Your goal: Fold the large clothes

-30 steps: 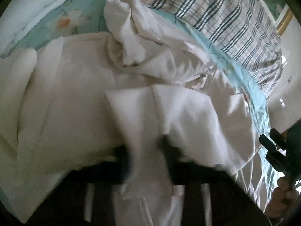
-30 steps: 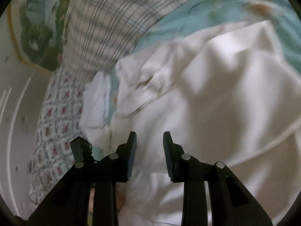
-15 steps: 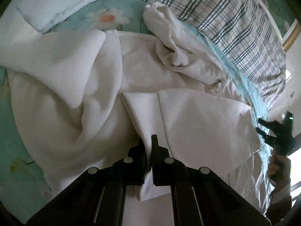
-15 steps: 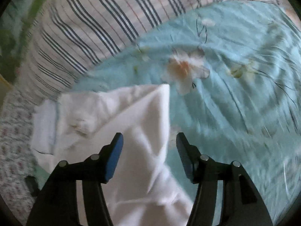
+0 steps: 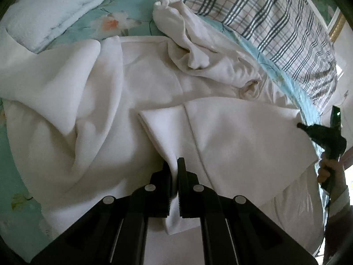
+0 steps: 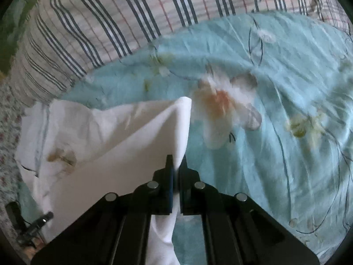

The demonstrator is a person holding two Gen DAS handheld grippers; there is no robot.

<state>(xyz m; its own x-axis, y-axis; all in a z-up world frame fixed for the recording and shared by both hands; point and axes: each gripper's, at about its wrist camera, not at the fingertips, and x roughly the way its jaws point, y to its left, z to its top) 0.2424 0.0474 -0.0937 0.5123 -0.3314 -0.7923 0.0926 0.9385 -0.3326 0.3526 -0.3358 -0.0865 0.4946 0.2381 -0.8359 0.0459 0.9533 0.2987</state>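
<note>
A large white garment [image 5: 136, 81] lies spread and partly bunched on the bed. My left gripper [image 5: 174, 165] is shut on a folded corner flap of it [image 5: 231, 132], held a little above the rest. My right gripper [image 6: 176, 165] is shut on another edge of the same garment [image 6: 123, 137], lifted over the teal bedsheet. The right gripper also shows at the right edge of the left wrist view [image 5: 324, 137], at the far corner of the flap. A crumpled sleeve part [image 5: 198, 46] lies at the back.
The bed has a teal floral sheet [image 6: 275, 88]. A plaid blanket [image 5: 275, 22] lies along the far side, also in the right wrist view [image 6: 110, 17]. A white pillow [image 5: 50, 8] sits at the back left.
My right gripper was open half a second ago and has shut on the garment's edge. My left gripper stays shut on the flap, which is now stretched between both grippers.
</note>
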